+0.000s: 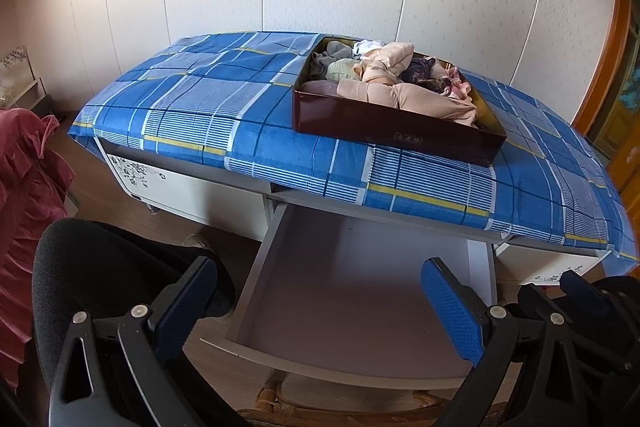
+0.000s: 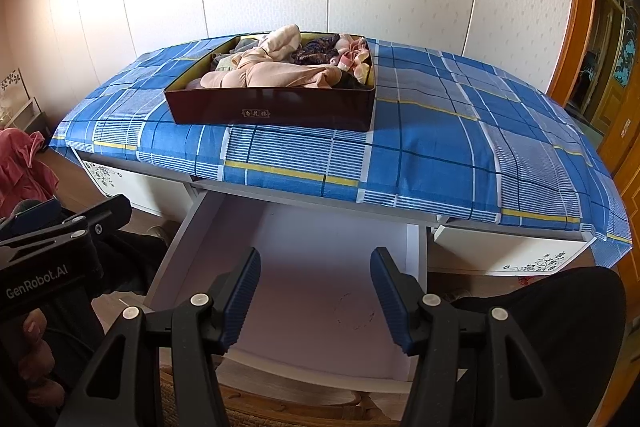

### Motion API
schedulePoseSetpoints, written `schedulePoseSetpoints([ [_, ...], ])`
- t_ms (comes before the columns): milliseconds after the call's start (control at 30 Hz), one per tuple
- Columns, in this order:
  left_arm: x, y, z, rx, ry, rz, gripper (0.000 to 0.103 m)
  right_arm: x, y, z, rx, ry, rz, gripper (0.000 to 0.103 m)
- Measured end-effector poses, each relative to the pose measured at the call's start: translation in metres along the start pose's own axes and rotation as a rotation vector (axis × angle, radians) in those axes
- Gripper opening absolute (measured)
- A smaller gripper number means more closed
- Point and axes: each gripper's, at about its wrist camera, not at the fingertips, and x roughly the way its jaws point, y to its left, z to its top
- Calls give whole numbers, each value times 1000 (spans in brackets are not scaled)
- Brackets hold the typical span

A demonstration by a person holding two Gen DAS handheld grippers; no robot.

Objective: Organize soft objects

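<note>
- Left wrist view: the left gripper [image 1: 320,307] is held above the drawer [image 1: 360,291], its blue ribbed fingers [image 1: 452,311] spread wide with nothing between them. The drawer, smooth and white, is pulled out below the box [image 1: 394,133], probably to receive the clothes [image 1: 396,83], which are heaped, soft and crumpled, inside the box.
- Right wrist view: the right gripper [image 2: 316,295] is likewise wide open and empty, aimed over the drawer. The glossy dark rectangular box is set on the table [image 2: 440,147], which is covered in blue checked cloth.
</note>
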Motion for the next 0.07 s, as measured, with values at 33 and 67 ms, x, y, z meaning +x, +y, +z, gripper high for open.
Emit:
schedulePoseSetpoints([
  [33, 0, 0, 0, 1, -2, 2, 102, 0, 0, 0, 3, 2, 2, 58],
  [67, -1, -1, 0, 3, -2, 2, 102, 1, -1, 0, 4, 4, 4, 58],
])
